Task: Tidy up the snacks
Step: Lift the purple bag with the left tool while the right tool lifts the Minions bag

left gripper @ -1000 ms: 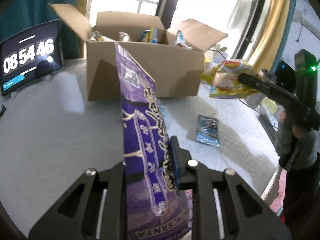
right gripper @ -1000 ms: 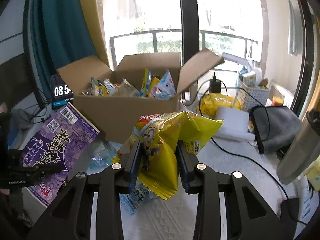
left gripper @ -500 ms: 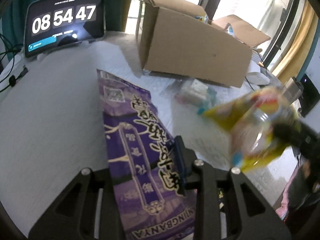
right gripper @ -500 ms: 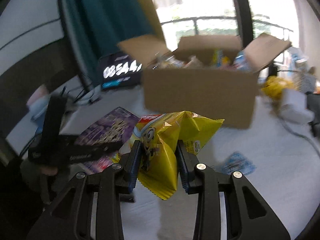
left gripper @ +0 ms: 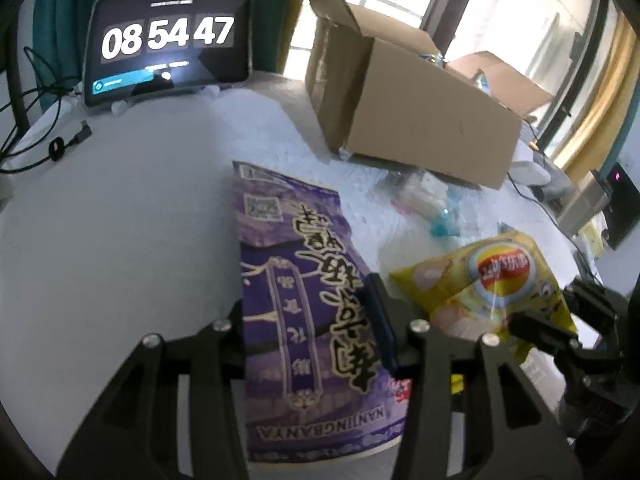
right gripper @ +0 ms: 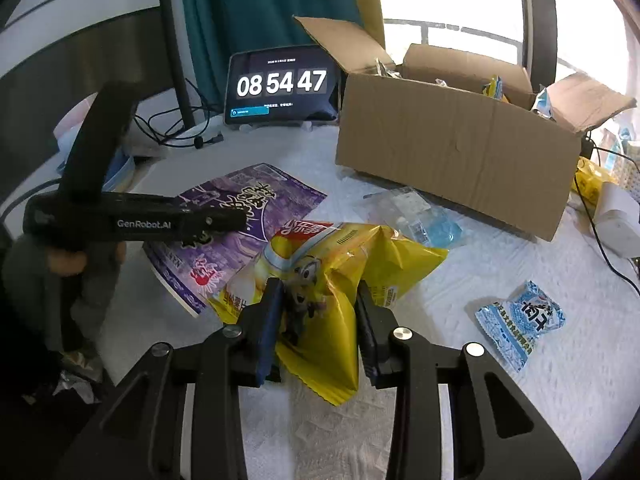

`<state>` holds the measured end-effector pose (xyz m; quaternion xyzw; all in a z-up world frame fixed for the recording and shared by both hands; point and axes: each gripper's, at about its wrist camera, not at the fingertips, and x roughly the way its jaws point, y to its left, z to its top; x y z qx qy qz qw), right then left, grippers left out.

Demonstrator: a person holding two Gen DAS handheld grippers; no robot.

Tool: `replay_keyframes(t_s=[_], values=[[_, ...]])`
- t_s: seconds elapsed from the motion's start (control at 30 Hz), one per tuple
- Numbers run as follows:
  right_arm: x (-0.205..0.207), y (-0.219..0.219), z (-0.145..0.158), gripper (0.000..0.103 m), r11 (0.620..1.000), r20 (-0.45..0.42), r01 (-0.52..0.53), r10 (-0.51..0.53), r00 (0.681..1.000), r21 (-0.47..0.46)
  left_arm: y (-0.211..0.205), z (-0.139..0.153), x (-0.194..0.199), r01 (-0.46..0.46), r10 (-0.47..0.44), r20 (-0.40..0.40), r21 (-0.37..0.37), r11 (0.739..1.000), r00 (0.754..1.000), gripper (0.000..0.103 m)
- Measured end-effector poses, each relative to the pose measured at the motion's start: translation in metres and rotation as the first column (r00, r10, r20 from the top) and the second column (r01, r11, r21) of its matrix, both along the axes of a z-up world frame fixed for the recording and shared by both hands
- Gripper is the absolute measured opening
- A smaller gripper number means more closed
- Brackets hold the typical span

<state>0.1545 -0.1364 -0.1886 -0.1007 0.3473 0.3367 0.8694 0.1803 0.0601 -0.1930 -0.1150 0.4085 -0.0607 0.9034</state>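
Left gripper (left gripper: 308, 328) jaws have just been opening off the purple bag (left gripper: 304, 300) (lying between them), so back straight out, while the right gripper (right gripper: 316, 316) clamps the yellow chip bag (right gripper: 332, 272).

On the desk (right gripper: 500, 380), the cardboard box (right gripper: 452, 152) stands behind the chip bag (right gripper: 340, 264); the clock tablet (right gripper: 282, 86) is left of it, the flat snack packet (right gripper: 240, 216) left of the bag.
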Motion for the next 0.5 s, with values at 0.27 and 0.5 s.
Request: replay_keyframes(t_s=[0.27,0.5], values=[[-0.002,0.003,0.002,0.037,1.0,0.014,-0.001,0.002,1.0,-0.022,-0.004,0.009,-0.007,0.031,-0.03,0.043,-0.043,0.999,0.999,0.017],[-0.003,0.0,0.009,0.036,1.0,0.018,-0.009,0.009,1.0,0.003,0.003,0.036,-0.013,0.023,-0.019,0.107,-0.043,0.999,0.994,0.009]])
